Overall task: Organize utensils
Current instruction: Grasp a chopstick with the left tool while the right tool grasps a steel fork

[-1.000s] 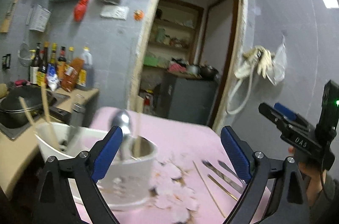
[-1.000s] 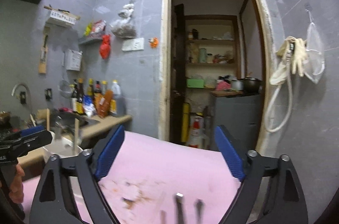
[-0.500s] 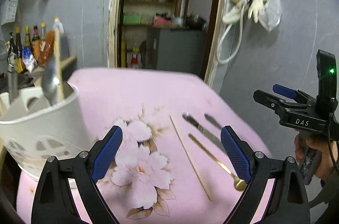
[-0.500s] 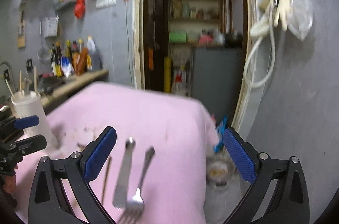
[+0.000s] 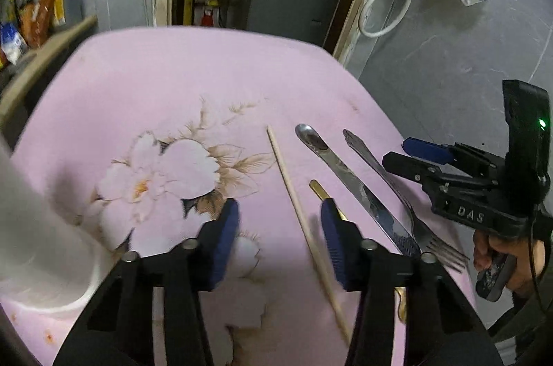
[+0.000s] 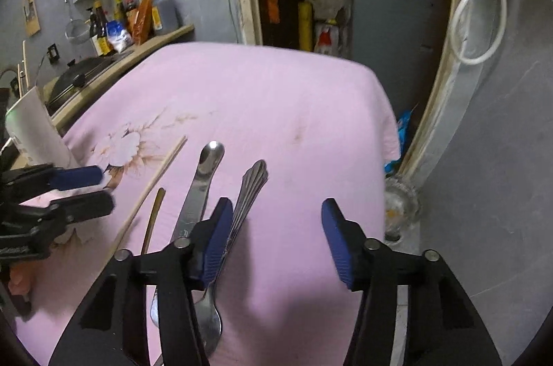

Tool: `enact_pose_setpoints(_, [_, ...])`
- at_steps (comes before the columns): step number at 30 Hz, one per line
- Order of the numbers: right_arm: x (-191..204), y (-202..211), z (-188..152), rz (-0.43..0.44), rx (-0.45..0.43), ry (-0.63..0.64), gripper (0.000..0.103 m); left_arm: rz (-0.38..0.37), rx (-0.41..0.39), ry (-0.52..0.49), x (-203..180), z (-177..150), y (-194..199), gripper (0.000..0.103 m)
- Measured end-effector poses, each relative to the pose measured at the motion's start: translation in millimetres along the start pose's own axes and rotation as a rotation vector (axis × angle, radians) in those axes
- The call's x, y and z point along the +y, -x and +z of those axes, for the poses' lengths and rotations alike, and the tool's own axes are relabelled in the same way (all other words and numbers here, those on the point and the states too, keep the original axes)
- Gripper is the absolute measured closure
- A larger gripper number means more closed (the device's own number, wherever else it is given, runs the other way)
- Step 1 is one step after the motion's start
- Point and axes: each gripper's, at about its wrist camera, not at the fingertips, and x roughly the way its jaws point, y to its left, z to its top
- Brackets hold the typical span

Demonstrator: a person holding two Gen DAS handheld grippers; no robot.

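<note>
Chopstick (image 5: 297, 203), gold spoon (image 5: 319, 189), knife (image 5: 349, 175) and fork (image 5: 390, 179) side by side on the worktop (image 5: 193, 72), chopstick leftmost, fork rightmost, utensil holder (image 6: 34, 127) at the left edge, doorway behind.

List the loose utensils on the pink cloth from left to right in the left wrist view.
Wooden chopstick → gold-handled utensil → table knife → fork
</note>
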Motion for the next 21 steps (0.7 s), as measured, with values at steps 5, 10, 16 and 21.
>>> enact_pose_setpoints(5, [-0.4,-1.7,5.0,0.024,0.009,0.012,0.058,-0.035,0.057,0.076,12.3,12.4,-13.8,0.08])
enact_pose_setpoints(10, [6.3,-7.7,10.8,0.031,0.023,0.054,0.066,-0.054,0.073,0.117,21.8,23.7,-16.5,0.086])
enact_pose_setpoints(16, [15.2,-20.7,15.1,0.033,0.063,0.098,0.076,-0.036,0.107,0.108,24.5,35.9,-21.9,0.095])
enact_pose_setpoints(21, [18.3,-24.5,14.2,0.031,0.1,0.104,0.076,-0.02,0.112,0.079,22.1,29.8,-15.6,0.099])
